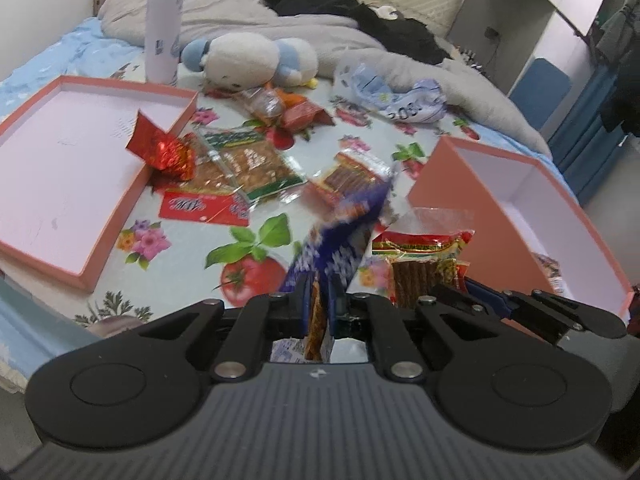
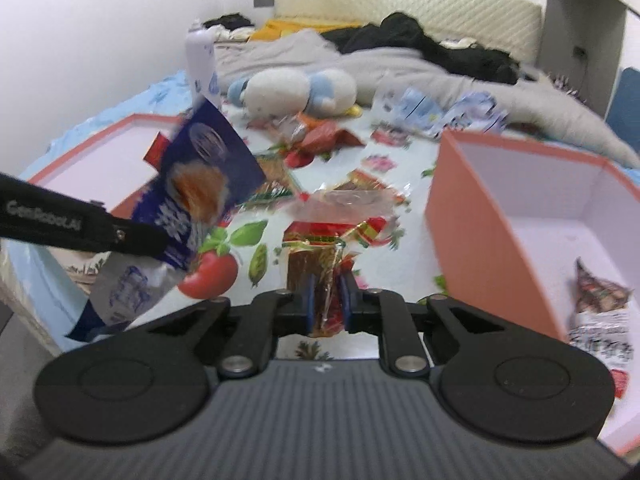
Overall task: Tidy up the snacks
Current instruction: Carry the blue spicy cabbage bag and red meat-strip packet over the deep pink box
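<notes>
My left gripper (image 1: 320,300) is shut on a blue snack bag (image 1: 340,232) and holds it above the bed. The same blue bag (image 2: 204,184) shows in the right wrist view, with the left gripper's finger (image 2: 76,224) across it. My right gripper (image 2: 326,304) is shut on a red and clear snack packet (image 2: 320,256), which also shows in the left wrist view (image 1: 424,256). The deep pink box (image 2: 472,216) stands to the right with one snack packet (image 2: 600,300) inside. Several loose snack packets (image 1: 248,160) lie on the floral sheet.
A shallow pink lid (image 1: 60,168) lies at the left, with a red foil packet (image 1: 168,148) on its edge. A white plush toy (image 1: 256,60), a white bottle (image 1: 162,28), grey bedding (image 1: 360,36) and plastic wrappers (image 1: 400,96) lie behind.
</notes>
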Demonstrator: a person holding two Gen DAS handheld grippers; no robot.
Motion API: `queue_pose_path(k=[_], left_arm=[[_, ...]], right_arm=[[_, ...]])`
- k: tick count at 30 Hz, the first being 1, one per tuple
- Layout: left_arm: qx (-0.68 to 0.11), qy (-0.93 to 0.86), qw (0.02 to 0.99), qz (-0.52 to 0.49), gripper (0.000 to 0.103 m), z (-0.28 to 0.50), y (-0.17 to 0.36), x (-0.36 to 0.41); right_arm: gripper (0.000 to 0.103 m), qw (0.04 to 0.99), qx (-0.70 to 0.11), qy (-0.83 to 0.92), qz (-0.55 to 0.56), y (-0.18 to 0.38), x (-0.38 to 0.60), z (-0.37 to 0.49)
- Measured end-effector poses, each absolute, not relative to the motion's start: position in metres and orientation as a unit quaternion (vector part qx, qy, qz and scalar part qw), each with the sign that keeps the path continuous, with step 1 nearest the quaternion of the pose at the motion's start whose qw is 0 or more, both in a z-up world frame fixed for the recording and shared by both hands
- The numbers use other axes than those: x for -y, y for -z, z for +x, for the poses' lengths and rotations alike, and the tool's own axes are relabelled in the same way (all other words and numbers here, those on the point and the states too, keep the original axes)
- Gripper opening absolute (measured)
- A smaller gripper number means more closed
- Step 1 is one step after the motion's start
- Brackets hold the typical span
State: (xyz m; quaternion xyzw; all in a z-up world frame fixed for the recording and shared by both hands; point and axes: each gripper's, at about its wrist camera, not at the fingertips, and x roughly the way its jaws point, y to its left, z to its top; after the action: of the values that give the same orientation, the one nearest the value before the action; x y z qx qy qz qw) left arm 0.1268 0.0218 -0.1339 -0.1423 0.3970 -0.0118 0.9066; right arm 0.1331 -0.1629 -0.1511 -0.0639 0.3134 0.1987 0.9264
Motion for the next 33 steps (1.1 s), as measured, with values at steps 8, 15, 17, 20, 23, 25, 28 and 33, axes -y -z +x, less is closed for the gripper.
queue_pose_path(k=[8, 15, 17, 20, 23, 25, 28, 33], left_arm=[[-0.387, 0.031, 0.912, -0.134, 0.007, 0.132, 0.123, -0.002], [-0.426, 0.052, 0.895, -0.122, 0.016, 0.155, 0.149, 0.003], [-0.45, 0.048, 0.884, -0.117, 0.054, 0.166, 0.162, -0.001], [-0.449, 0.042, 0.887, -0.1, 0.084, 0.175, 0.174, -0.008], [-0.464, 0.048, 0.881, -0.078, 0.087, 0.188, 0.188, -0.009], [-0.476, 0.053, 0.875, -0.072, 0.087, 0.196, 0.197, -0.007], [-0.47, 0.067, 0.878, -0.05, 0.087, 0.202, 0.206, 0.0], [-0.484, 0.055, 0.873, 0.008, 0.071, 0.213, 0.226, 0.015]], right_arm=[[0.014, 0.934, -0.303, -0.183, -0.057, 0.138, 0.181, 0.124], [0.014, 0.933, -0.314, -0.169, -0.045, 0.147, 0.197, 0.119], [0.014, 0.932, -0.318, -0.166, -0.046, 0.153, 0.198, 0.118], [0.014, 0.929, -0.328, -0.167, -0.039, 0.16, 0.2, 0.116], [0.014, 0.929, -0.327, -0.167, -0.038, 0.161, 0.2, 0.115], [0.014, 0.929, -0.328, -0.165, -0.036, 0.162, 0.201, 0.115], [0.014, 0.929, -0.33, -0.163, -0.032, 0.163, 0.203, 0.117], [0.014, 0.933, -0.323, -0.159, -0.031, 0.157, 0.205, 0.117]])
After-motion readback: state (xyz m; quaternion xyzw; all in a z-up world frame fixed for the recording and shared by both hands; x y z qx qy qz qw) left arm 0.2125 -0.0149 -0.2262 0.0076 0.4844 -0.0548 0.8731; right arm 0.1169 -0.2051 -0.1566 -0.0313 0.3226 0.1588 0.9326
